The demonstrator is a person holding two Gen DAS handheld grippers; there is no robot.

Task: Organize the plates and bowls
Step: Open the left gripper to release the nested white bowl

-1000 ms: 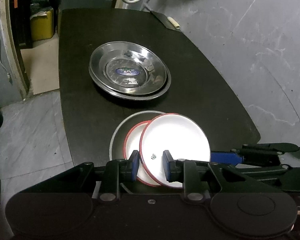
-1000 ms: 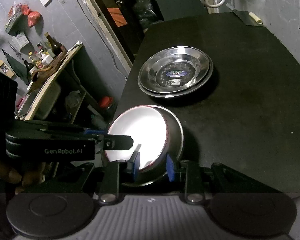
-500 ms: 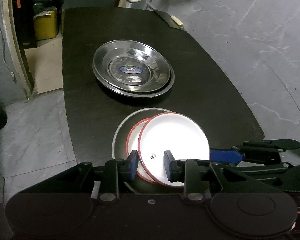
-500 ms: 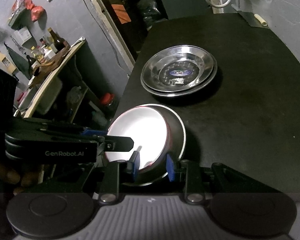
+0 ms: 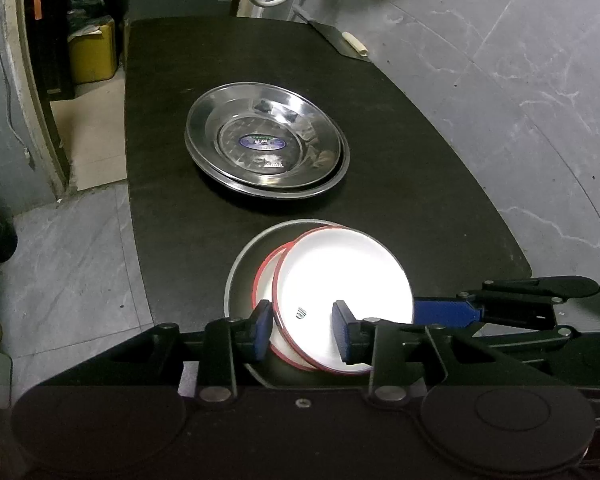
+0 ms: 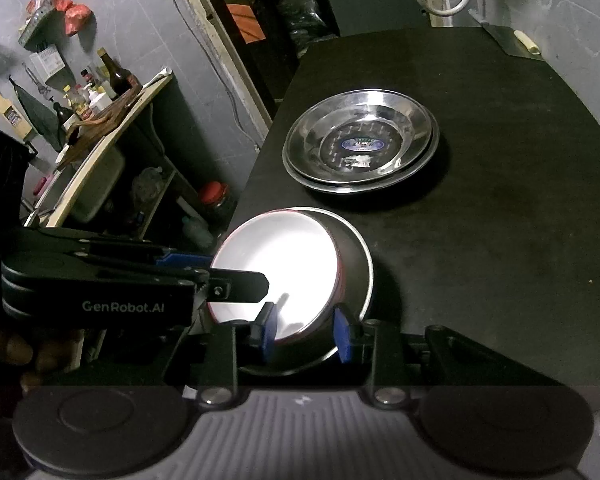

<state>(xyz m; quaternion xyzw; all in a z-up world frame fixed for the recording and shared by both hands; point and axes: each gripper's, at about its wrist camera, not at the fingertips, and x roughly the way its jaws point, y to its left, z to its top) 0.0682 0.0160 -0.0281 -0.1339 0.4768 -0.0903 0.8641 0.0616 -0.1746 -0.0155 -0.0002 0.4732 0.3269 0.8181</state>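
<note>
Left hand-held gripper (image 5: pixel 300 330) jaws opening, releasing white plate (image 5: pixel 340 292) onto stack, lower centre. Right hand-held gripper (image 6: pixel 305 334) apart around the steel bowl (image 6: pixel 354 276) rim, grip unclear. Next, probably: square plates.

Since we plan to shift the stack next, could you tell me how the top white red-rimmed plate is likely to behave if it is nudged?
The top white plate looks rigid and glossy, so it would probably slide rather than flex. It already sits off-centre over the plate below in the steel bowl, so a nudge may tilt it. If enamelled, its red rim might chip.
</note>
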